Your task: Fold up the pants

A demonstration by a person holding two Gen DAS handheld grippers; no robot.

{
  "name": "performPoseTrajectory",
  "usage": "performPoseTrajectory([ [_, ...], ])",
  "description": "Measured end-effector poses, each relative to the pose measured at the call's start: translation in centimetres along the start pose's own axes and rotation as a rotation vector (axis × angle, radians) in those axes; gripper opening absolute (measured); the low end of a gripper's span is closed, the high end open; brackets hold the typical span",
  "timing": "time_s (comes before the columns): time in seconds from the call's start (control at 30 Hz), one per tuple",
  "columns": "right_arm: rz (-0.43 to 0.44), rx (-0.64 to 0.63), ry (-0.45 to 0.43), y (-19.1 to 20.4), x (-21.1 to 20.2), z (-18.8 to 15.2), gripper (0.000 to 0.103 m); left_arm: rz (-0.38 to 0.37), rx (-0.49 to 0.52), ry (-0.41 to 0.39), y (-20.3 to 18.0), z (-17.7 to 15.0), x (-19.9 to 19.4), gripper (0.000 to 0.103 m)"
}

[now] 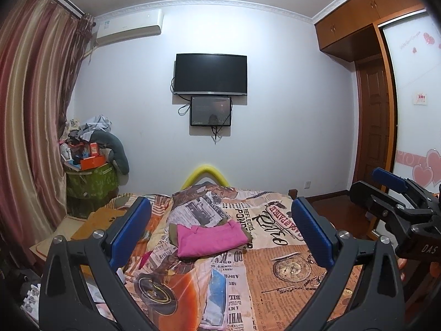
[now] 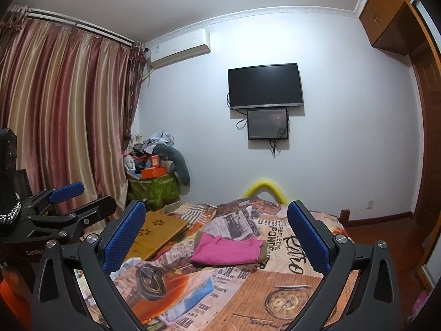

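Pink pants (image 1: 210, 238) lie folded in a flat rectangle on the bed's newspaper-print cover (image 1: 275, 275), over an olive garment edge. They also show in the right wrist view (image 2: 227, 251). My left gripper (image 1: 223, 234) is open and empty, held above the bed and short of the pants. My right gripper (image 2: 216, 240) is open and empty too, held back from the pants. The right gripper shows at the right edge of the left wrist view (image 1: 397, 193). The left gripper shows at the left of the right wrist view (image 2: 71, 201).
A wooden lap tray (image 2: 157, 231) lies on the bed's left side. A green bin (image 1: 91, 182) piled with boxes and clothes stands in the far left corner by the curtain (image 1: 30, 127). A TV (image 1: 210, 74) hangs on the far wall. A wardrobe (image 1: 386, 82) stands at right.
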State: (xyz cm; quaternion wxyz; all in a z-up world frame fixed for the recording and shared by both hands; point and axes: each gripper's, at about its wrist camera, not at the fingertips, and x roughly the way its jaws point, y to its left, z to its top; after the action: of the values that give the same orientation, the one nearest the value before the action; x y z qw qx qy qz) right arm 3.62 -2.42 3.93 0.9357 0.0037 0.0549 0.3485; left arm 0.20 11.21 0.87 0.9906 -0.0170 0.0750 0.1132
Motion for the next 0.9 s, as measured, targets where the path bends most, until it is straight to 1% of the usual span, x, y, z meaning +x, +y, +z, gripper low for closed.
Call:
performPoseTrajectory([
  [0.4, -0.005, 0.019, 0.009, -0.5, -0.1, 0.1, 0.102, -0.011, 0.004, 0.002, 0.0, 0.2, 0.3, 0.103],
  [0.53, -0.013, 0.022, 0.01, -0.7, -0.2, 0.2, 0.102, -0.035, -0.004, 0.008, 0.0, 0.1, 0.3, 0.103],
  [0.9, -0.016, 0.036, 0.012, -1.1, -0.3, 0.4, 0.102, -0.035, 0.001, 0.007, -0.1, 0.2, 0.6, 0.103],
])
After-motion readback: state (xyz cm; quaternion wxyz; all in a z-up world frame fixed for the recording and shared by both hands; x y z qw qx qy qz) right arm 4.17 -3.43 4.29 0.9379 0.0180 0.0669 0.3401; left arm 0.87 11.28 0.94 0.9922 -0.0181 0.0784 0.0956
